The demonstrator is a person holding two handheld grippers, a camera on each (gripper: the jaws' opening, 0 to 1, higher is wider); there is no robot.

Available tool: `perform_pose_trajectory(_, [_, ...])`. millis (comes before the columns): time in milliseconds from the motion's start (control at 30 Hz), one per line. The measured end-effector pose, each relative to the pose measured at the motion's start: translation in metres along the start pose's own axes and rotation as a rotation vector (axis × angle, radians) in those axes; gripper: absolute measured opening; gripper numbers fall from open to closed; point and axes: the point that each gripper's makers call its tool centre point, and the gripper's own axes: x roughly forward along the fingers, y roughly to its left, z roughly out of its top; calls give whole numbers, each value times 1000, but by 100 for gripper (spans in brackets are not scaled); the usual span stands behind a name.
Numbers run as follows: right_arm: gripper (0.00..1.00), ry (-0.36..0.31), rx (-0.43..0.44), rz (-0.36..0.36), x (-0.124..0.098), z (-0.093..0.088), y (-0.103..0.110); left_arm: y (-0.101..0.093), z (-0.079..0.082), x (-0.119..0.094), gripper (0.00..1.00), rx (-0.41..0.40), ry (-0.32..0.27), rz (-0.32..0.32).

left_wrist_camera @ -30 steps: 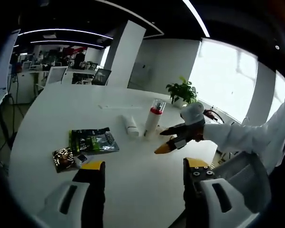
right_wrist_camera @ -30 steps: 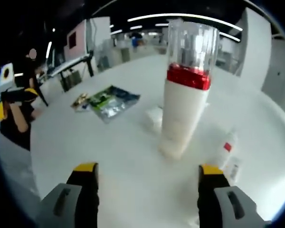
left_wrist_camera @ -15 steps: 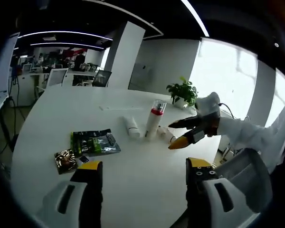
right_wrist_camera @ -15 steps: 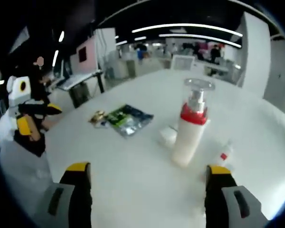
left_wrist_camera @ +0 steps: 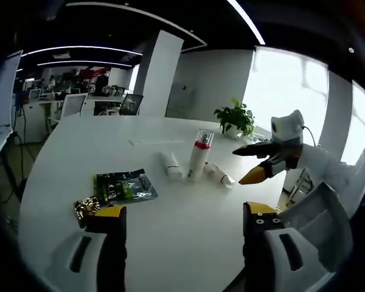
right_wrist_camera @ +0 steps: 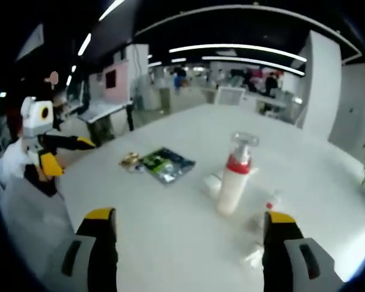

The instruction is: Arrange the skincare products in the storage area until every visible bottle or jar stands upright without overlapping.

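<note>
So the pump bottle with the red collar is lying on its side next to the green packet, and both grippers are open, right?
Not quite. The pump bottle with the red collar stands upright on the table, as the right gripper view shows; smaller bottles lie beside it. The green packet is nearby, and the left gripper and right gripper are both open.
</note>
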Motion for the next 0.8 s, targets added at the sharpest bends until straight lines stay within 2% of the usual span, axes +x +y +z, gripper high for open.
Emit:
perform_pose_trajectory(233, [100,2,-18,-39,-12,-5,1,-2,-1,0,82,64,9,18])
perform_pose_trajectory(367, [100,8,-14,-50,-17,-10,4,-3,-3,1,85,75,21,12])
perform_pose_trajectory(500, [100,4,-10,-54,-22,-14,6,-5,-1,1,94,77,11,19])
perform_pose_trajectory(567, [100,-5,23,-45,-25,-16,9,-4,0,-1,96,85,6,31])
perform_pose_trajectory(633, [100,-11,17,-60,-27,-18,10,-4,0,-1,97,78,6,34])
perform_pose_trajectory(800, [100,-17,21,-74,-28,-24,13,-4,-11,1,99,77,52,26])
